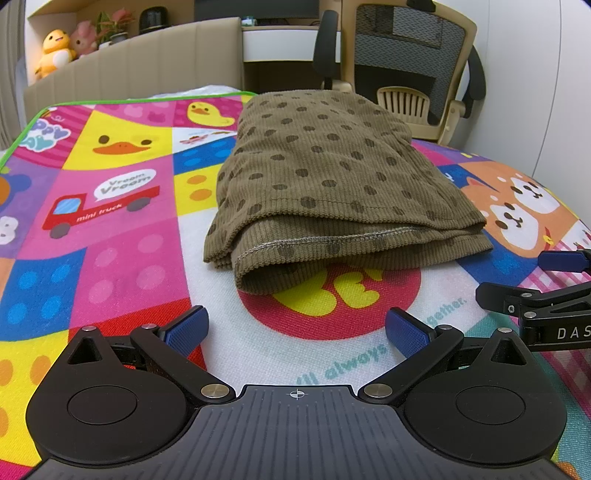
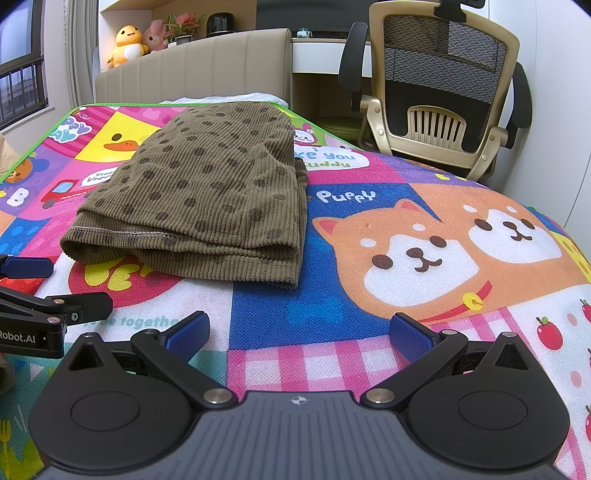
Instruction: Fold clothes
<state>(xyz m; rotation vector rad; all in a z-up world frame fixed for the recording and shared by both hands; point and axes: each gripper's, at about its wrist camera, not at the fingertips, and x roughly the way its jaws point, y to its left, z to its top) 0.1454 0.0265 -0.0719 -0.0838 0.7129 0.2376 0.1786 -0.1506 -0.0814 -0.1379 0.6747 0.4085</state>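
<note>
One folded brown garment (image 1: 325, 177) is lying on the play mat (image 1: 110, 236); two hand-held grippers, left (image 1: 295, 326) and right (image 2: 301, 330), are hovering wide, empty.

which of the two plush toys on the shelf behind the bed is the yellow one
The left one: the yellow duck plush, with a white belly. The plush right beside it is pink, next to the potted plant.

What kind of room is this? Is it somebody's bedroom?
Most likely a bedroom, perhaps a child's. A padded headboard stands behind the colourful cartoon mat where the folded brown spotted garment lies. Plush toys sit on a shelf, and an office chair stands by a desk.
</note>
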